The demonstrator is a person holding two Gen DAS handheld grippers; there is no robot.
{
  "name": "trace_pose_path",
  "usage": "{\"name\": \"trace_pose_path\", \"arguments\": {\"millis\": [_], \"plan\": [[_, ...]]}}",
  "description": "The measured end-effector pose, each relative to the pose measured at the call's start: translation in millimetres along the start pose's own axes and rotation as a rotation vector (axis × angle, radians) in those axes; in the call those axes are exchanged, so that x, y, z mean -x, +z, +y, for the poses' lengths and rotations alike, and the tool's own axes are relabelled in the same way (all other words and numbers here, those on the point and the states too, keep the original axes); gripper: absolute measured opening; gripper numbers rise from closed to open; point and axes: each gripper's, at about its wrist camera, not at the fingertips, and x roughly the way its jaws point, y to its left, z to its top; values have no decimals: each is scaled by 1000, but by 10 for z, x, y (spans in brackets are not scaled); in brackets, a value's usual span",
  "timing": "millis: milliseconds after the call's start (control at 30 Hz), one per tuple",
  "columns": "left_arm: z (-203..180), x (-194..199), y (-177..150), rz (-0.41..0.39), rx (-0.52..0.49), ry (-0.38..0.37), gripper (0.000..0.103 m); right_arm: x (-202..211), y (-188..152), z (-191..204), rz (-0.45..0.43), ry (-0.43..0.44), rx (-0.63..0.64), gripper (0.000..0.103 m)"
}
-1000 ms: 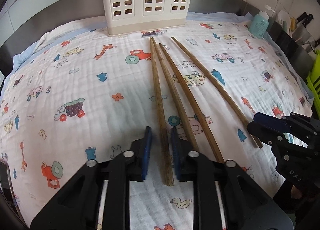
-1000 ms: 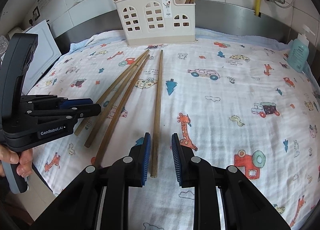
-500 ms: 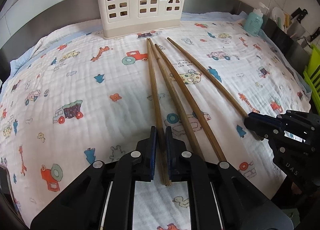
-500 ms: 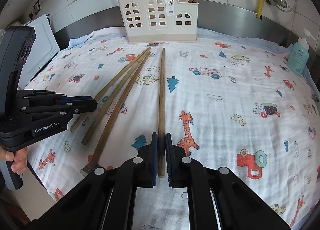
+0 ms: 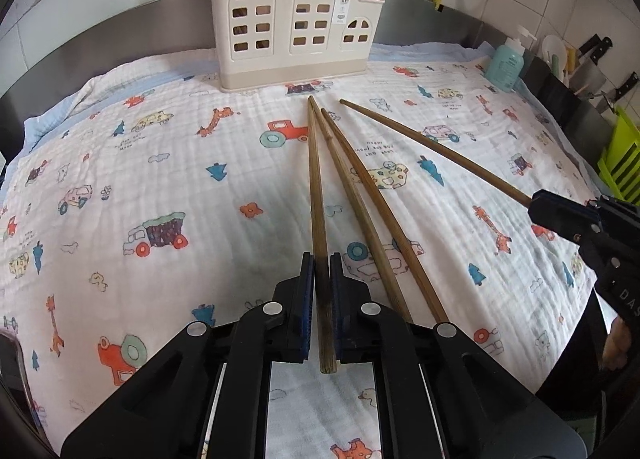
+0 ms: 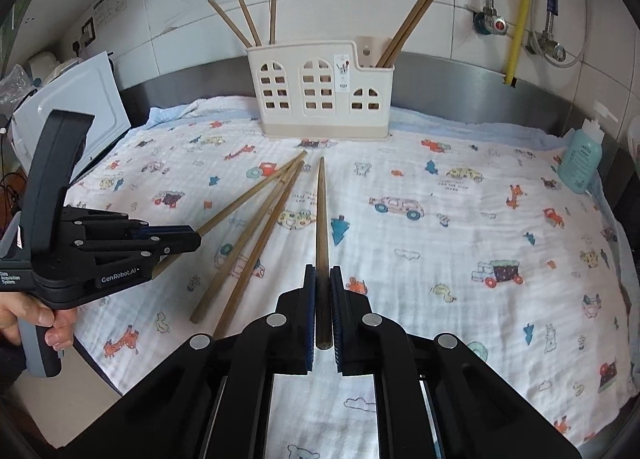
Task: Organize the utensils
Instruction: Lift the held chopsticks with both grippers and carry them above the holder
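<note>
My left hand-held gripper (image 5: 322, 271) is clamped on the leftmost chopstick (image 5: 316, 187), its far tip on the cloth (image 5: 140, 179) just before the holder (image 5: 296, 27). My right hand-held gripper (image 6: 322, 279) has just closed its jaws on the lone chopstick (image 6: 321, 211), which now sits pinched between the pads. Two chopsticks (image 5: 360, 211) lie loose on the cloth between the held ones. More sticks stand in the holder's end compartments.
</note>
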Motion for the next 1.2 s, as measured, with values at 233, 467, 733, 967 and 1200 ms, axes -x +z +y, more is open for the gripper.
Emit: {"name": "trace_pose_path", "arguments": {"millis": [233,467,733,967,1200], "plan": [[69,271,168,-99,-6,-19,6,297,383,-11,-98,29,25,7],[141,463,403,-185,-25,-15,5,465,815,-94,-165,97,13,7],[158,531,611,-242,-49,-13,5,514,1124,-112,-188,120,30,7],[152,588,797,-273,-87,-8,5,545,1382,-198,-203,138,26,7],[169,719,1174,-292,-108,-43,5,681,1862,-289,-242,112,58,7]]}}
